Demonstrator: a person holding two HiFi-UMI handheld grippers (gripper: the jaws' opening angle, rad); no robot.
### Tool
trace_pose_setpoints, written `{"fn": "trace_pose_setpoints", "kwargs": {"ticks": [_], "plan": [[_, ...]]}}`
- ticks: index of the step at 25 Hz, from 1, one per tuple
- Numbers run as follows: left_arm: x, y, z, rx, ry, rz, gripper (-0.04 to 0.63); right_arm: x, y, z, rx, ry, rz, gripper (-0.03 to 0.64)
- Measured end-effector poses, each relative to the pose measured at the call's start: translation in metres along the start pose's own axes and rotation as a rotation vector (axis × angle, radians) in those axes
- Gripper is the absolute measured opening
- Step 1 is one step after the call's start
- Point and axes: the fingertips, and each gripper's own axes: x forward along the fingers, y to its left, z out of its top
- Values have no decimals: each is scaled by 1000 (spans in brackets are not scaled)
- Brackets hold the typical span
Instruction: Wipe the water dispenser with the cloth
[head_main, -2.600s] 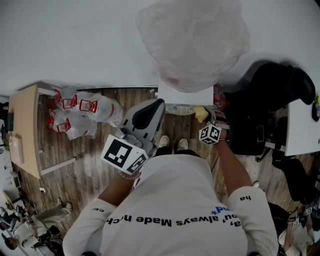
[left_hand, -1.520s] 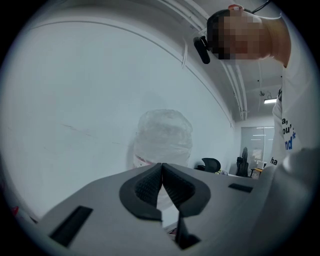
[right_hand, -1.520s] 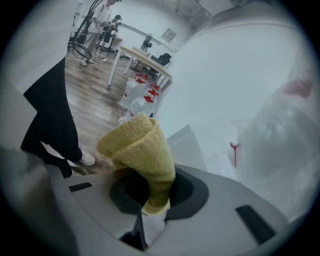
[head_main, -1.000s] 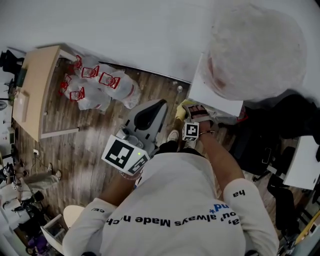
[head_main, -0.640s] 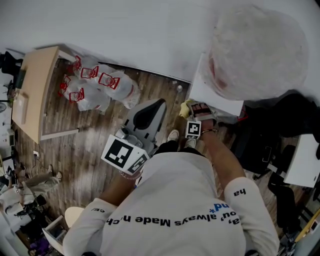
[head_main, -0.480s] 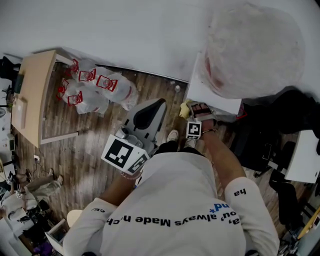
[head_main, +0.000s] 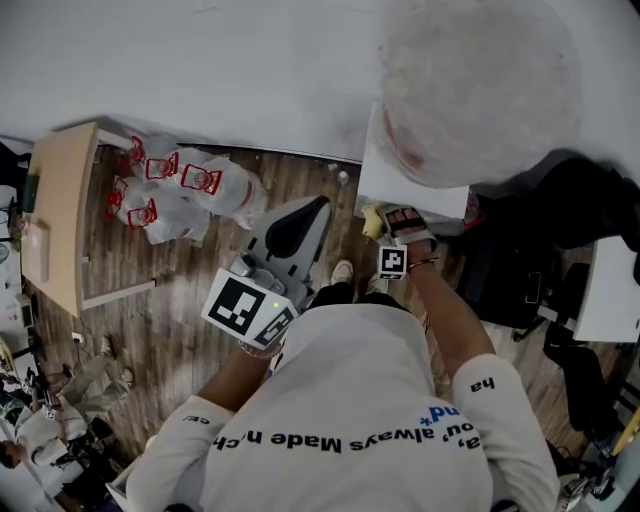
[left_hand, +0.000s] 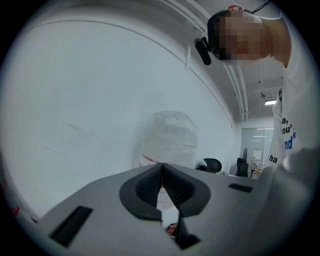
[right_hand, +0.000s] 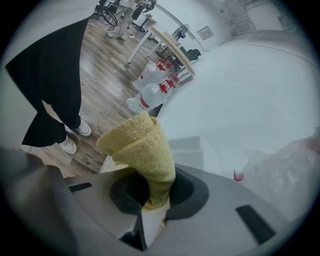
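Observation:
The water dispenser (head_main: 405, 185) is a white cabinet against the wall, with a plastic-wrapped bottle (head_main: 478, 88) on top. My right gripper (head_main: 388, 218) is shut on a yellow cloth (head_main: 371, 220), which sits at the dispenser's front left corner. In the right gripper view the folded cloth (right_hand: 142, 145) sticks out of the right gripper (right_hand: 154, 194) toward the white cabinet (right_hand: 187, 150). My left gripper (head_main: 316, 207) hangs shut and empty, left of the dispenser. In the left gripper view, the left gripper (left_hand: 162, 169) points up at the wrapped bottle (left_hand: 168, 137).
Spare water jugs with red handles (head_main: 180, 195) lie on the wooden floor at the left, beside a light wooden table (head_main: 55, 225). A black chair and bags (head_main: 545, 215) crowd the dispenser's right side. A white tabletop (head_main: 612, 290) stands at the far right. My shoes (head_main: 342, 272) are just before the dispenser.
The right gripper has carried the cloth from the right part of the dispenser's front to its left corner. The head view has swung left. The left gripper has held still.

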Motion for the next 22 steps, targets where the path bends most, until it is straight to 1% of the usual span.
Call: {"fn": "trace_pose_setpoints", "kwargs": {"ticks": [5, 13, 16, 22], "plan": [[12, -13, -2, 2, 4, -33, 20, -10, 5, -23, 5, 27, -8, 61], [27, -33, -6, 4, 8, -83, 20, -27, 20, -60, 35, 54, 11, 61], [33, -39, -7, 6, 11, -98, 20, -33, 25, -77, 51, 76, 19, 61], [42, -51, -12, 7, 19, -121, 20, -43, 31, -109, 49, 131, 2, 61]]}}
